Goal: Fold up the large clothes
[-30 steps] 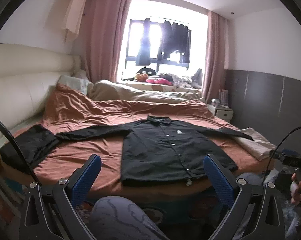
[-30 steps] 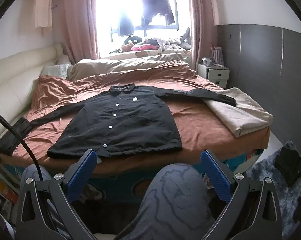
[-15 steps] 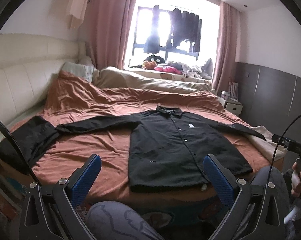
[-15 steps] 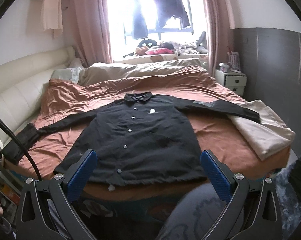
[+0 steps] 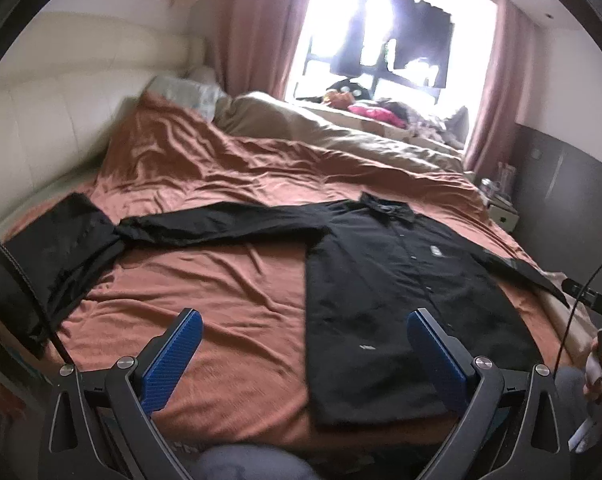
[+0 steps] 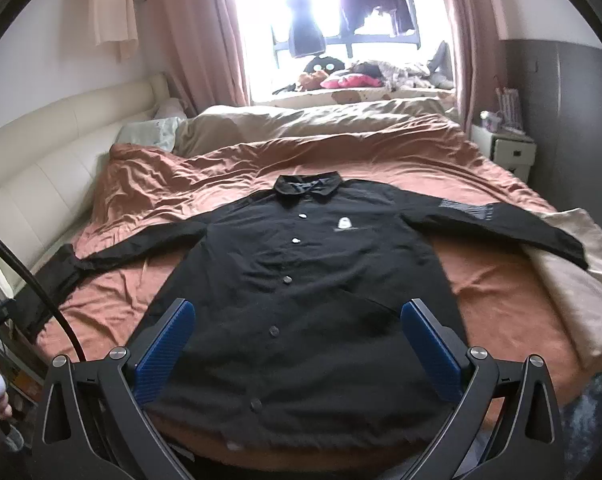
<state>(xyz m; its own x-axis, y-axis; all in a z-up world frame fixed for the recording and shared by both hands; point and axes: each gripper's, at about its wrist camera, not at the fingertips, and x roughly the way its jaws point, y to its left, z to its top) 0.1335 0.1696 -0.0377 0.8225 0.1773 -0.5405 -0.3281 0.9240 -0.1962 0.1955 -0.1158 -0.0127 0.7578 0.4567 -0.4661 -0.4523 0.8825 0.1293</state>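
A large black button-up jacket (image 6: 301,280) lies flat, front up, on the rust-brown bedspread (image 6: 493,304), collar towards the window and both sleeves spread out. In the left wrist view the jacket (image 5: 401,280) lies to the right, its left sleeve (image 5: 221,224) stretching across the bed. My left gripper (image 5: 305,320) is open and empty above the bedspread (image 5: 221,300), left of the jacket's hem. My right gripper (image 6: 297,316) is open and empty above the jacket's lower front.
Another black garment (image 5: 57,248) lies at the bed's left edge. A folded beige cloth (image 6: 581,280) lies at the right edge under the right cuff. A cream headboard (image 6: 61,152) is on the left, a nightstand (image 6: 509,152) at the right, a beige duvet (image 6: 321,120) behind.
Both grippers have risen and moved forward over the bed, so the jacket is nearer and seen more from above. My legs have dropped out of the right wrist view. Jaws stay open.
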